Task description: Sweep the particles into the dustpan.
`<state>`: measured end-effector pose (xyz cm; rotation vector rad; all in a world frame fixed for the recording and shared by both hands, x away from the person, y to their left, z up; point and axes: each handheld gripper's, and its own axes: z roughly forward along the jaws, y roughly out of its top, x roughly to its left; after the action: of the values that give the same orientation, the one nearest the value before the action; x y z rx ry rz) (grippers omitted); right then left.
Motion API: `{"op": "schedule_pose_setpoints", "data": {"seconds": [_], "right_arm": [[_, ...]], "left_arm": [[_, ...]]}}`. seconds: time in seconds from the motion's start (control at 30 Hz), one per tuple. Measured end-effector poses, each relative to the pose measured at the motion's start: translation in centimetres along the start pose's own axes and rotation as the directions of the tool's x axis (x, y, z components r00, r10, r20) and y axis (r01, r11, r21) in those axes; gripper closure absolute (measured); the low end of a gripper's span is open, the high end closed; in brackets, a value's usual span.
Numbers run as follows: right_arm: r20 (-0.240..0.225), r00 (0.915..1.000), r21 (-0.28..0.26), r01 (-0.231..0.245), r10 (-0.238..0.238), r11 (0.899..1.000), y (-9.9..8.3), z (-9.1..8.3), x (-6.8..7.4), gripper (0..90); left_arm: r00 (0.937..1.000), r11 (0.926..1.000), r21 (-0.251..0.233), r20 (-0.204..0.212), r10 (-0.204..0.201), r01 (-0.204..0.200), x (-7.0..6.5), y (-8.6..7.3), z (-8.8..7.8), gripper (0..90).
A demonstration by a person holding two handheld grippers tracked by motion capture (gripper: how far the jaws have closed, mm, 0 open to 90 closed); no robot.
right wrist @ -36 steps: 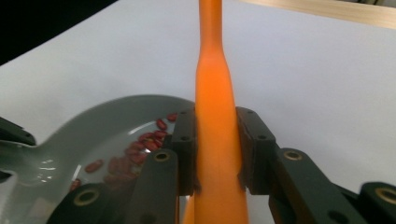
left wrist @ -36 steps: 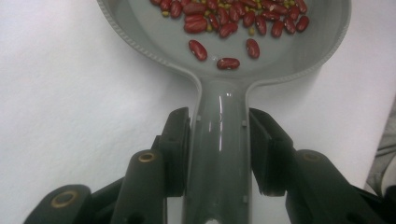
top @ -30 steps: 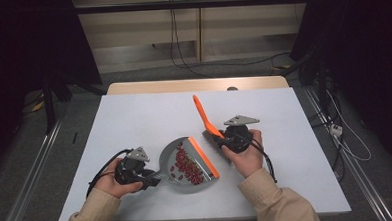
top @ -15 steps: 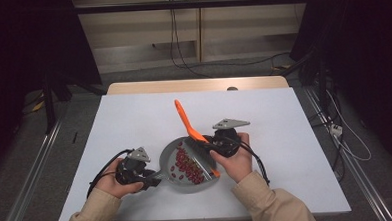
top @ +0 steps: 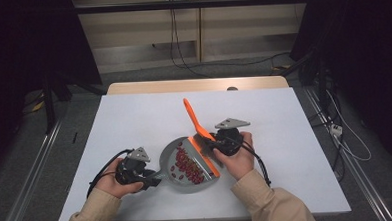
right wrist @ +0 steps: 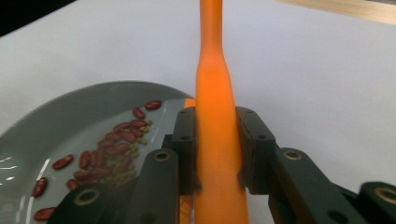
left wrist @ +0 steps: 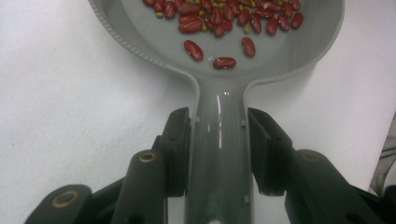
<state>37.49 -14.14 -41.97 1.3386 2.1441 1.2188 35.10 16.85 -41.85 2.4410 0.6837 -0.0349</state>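
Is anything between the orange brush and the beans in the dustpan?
Nothing visible. The right gripper is shut on the brush handle, its head at the dustpan lip beside the beans. The left gripper holds the dustpan's handle, clear of them.

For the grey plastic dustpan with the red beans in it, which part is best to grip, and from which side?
Grip the grey plastic dustpan by its narrow straight handle, coming in level from the handle's end, opposite the open lip. The handle fits between jaws, and the pan stays flat so the red beans stay in. The left tool holds it there.
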Motion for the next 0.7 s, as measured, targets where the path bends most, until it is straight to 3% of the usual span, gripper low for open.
{"op": "schedule_pose_setpoints", "data": {"seconds": [0.1, 0.27, 0.33, 0.47, 0.53, 0.57, 0.6, 0.63, 0.67, 0.7], "right_arm": [[-0.023, 0.9995, -0.005, -0.021, 0.021, 1.000, 0.1, -0.2, -0.2, 71.6], [-0.014, 0.9997, -0.016, -0.022, 0.022, 1.000, 0.3, -0.5, -0.5, 71.6], [0.000, 0.9998, -0.019, -0.019, 0.019, 1.000, 0.4, -0.6, -0.7, 71.6], [0.079, 0.9967, -0.005, 0.022, -0.022, 1.000, 0.1, -0.4, -1.0, 71.6], [0.046, 0.9989, -0.013, 0.013, -0.012, 1.000, -0.3, -0.1, -0.6, 71.6], [0.024, 0.9997, -0.003, 0.007, -0.007, 1.000, -0.2, -0.1, -0.2, 71.6], [0.010, 0.9999, 0.006, 0.007, -0.007, 1.000, -0.2, 0.0, 0.3, 71.5], [0.007, 0.9999, 0.010, 0.014, -0.014, 1.000, -0.2, 0.0, 0.8, 71.5], [0.008, 0.9997, 0.008, 0.023, -0.023, 1.000, -0.2, 0.0, 1.3, 71.3], [0.005, 0.9997, 0.004, 0.024, -0.024, 1.000, -0.3, 0.0, 1.5, 71.3]], "left_arm": [[1.0000, 1.0000, 0.000, 0.000, -0.001, 0.001, 0.0, 0.0, 0.0, 62.1], [0.9999, 0.9999, -0.005, 0.001, -0.014, 0.014, 0.0, 0.0, 0.0, 62.1], [0.9999, 0.9999, -0.005, -0.002, -0.016, 0.016, 0.0, 0.0, 0.0, 62.1], [0.9999, 1.0000, 0.002, -0.005, -0.009, 0.009, 0.1, 0.1, 0.0, 62.0], [0.9997, 0.9998, -0.004, -0.008, -0.021, 0.021, 0.0, 0.1, 0.2, 62.1], [1.0000, 0.9999, 0.012, -0.007, -0.001, 0.001, 0.1, 0.2, 0.2, 62.1], [0.9998, 0.9999, 0.007, -0.009, -0.016, 0.016, 0.0, 0.3, 0.2, 62.2], [0.9996, 0.9997, 0.002, -0.013, -0.025, 0.025, -0.1, 0.3, 0.2, 62.2], [0.9999, 0.9998, 0.017, -0.011, -0.009, 0.009, 0.0, 0.4, 0.1, 62.2], [0.9995, 0.9996, 0.004, -0.012, -0.027, 0.028, -0.1, 0.3, 0.2, 62.1]]}}
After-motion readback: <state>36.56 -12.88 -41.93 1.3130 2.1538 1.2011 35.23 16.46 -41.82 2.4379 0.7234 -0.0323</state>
